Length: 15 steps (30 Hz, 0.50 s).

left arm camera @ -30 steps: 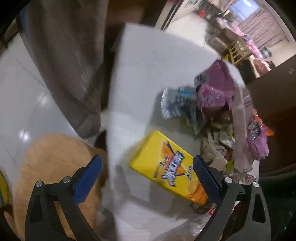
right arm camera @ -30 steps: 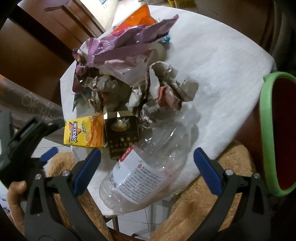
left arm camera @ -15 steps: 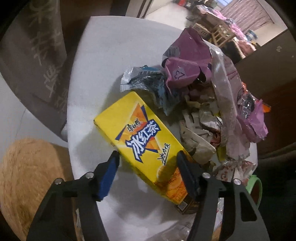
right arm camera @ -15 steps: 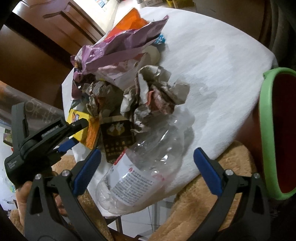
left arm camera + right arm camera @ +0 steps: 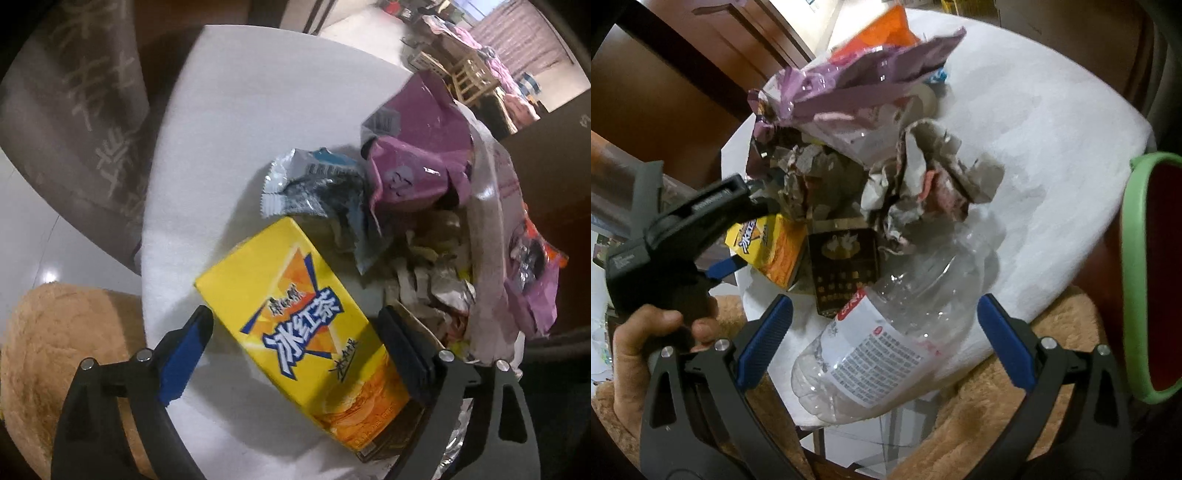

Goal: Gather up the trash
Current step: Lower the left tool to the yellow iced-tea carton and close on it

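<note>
A yellow iced-tea carton point(image 5: 303, 328) lies on the white round table point(image 5: 258, 110), also seen in the right wrist view point(image 5: 768, 247). My left gripper point(image 5: 295, 354) straddles it with jaws open; the right pad is near the carton's side and the left pad stands apart. A pile of trash sits behind: purple snack bag point(image 5: 417, 162), silver wrapper point(image 5: 314, 184), crumpled paper point(image 5: 923, 184). My right gripper point(image 5: 882, 339) is open over a clear plastic bottle point(image 5: 886, 343) at the table's edge. A dark box point(image 5: 846, 266) lies beside the carton.
A green-rimmed bin point(image 5: 1137, 258) stands at the right of the table. Tan fuzzy stools point(image 5: 62, 354) sit below the table edge. A grey patterned chair back point(image 5: 85, 122) stands at the left. An orange wrapper point(image 5: 886, 33) lies at the far side.
My left gripper has moved in over the yellow carton and its jaws have narrowed around it. My right gripper has stayed open over the bottle.
</note>
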Tool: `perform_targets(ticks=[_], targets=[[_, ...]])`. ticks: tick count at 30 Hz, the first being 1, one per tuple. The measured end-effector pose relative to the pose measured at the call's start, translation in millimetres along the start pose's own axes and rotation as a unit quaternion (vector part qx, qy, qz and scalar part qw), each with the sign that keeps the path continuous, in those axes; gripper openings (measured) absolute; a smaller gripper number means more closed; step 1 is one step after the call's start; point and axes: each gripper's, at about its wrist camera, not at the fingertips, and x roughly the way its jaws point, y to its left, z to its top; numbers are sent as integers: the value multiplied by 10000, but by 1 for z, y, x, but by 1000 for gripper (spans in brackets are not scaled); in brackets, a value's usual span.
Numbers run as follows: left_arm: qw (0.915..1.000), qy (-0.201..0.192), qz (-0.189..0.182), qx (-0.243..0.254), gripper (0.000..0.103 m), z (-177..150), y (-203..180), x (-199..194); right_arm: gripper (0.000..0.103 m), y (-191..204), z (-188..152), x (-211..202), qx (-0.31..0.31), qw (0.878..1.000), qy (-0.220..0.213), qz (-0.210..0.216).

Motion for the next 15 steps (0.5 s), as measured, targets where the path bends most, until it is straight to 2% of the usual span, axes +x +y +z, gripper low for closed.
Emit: perform_targets(ticks=[8, 12, 15], targets=[[9978, -103, -339, 556, 66, -8, 0, -8, 99, -2, 2, 9, 86, 9998, 155, 42], [9960, -235, -388, 766, 65, -11, 4, -24, 99, -2, -1, 19, 100, 9996, 263, 51], [9930, -500, -351, 1015, 65, -15, 8, -45, 99, -3, -6, 30, 204, 9990, 404, 44]])
